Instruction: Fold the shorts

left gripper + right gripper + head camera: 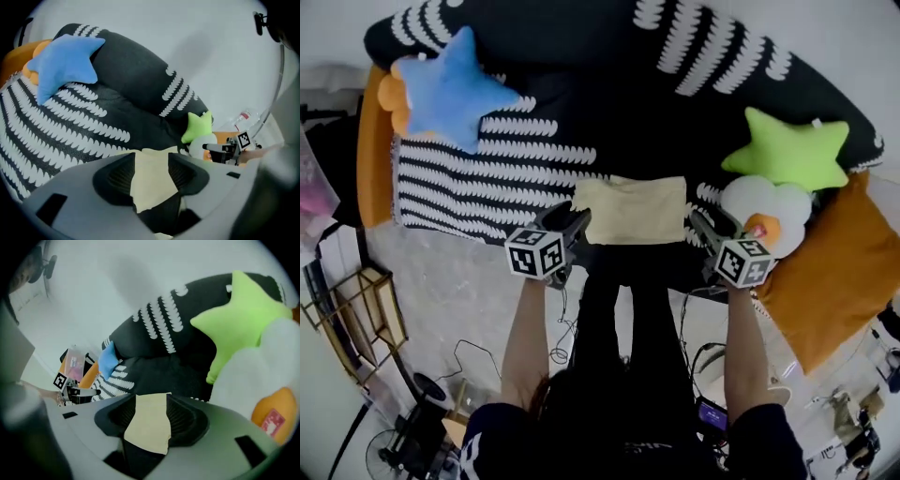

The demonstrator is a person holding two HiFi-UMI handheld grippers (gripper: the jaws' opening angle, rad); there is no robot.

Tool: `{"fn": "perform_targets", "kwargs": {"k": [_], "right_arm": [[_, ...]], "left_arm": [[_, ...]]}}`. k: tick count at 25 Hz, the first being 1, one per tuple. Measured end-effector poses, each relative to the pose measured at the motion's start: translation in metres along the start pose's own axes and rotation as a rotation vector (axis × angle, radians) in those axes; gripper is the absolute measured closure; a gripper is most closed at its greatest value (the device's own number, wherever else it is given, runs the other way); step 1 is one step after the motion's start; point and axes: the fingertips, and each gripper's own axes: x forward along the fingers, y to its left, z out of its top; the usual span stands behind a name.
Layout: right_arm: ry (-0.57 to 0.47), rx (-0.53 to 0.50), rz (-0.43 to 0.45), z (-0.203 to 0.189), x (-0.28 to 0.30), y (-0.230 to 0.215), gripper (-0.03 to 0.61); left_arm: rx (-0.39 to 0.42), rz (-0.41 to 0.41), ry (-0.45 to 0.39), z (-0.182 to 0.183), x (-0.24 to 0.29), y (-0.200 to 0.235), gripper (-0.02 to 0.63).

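The pale yellow shorts (630, 210) lie folded into a small rectangle at the front edge of the black-and-white patterned sofa cover (469, 187). My left gripper (578, 219) hovers at their left end and my right gripper (701, 225) at their right end, both pointing down at the fabric. In the left gripper view the shorts (149, 183) show through the gap between the left gripper's (151, 163) spread jaws, untouched by the pads. The right gripper view shows the same: the right gripper (151, 405) stands open with the shorts (146, 426) beyond it.
A blue star pillow (450, 89) sits at the back left and a green star pillow (792, 150) at the right. A white egg-shaped pillow (766, 211) touches the right gripper's side. An orange cushion (839, 281) lies further right. A wooden rack (356, 300) and cables stand on the floor.
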Motion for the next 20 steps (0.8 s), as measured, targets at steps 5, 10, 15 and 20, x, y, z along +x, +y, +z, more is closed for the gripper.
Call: {"fn": "perform_targets", "kwargs": {"k": [5,10,15,20], "right_arm": [[-0.066,-0.124,-0.016,0.024,-0.057,0.065,0.362],[-0.153,-0.242,-0.077,0.053,-0.101,0.111,0.37],[-0.218,-0.339,-0.101,0.069,-0.144,0.157,0.347],[-0.272,-0.391,-0.159,0.075,-0.18,0.188,0.347]], "left_arm": [[0.122,-0.024,-0.027,0.019,-0.053,-0.059,0.377],[0.164,-0.055,-0.109,0.045,-0.098,-0.101,0.365],[0.27,-0.024,-0.18,0.061,-0.148,-0.134,0.36],[0.343,-0.031,-0.253,0.072,-0.19,-0.165,0.354]]}}
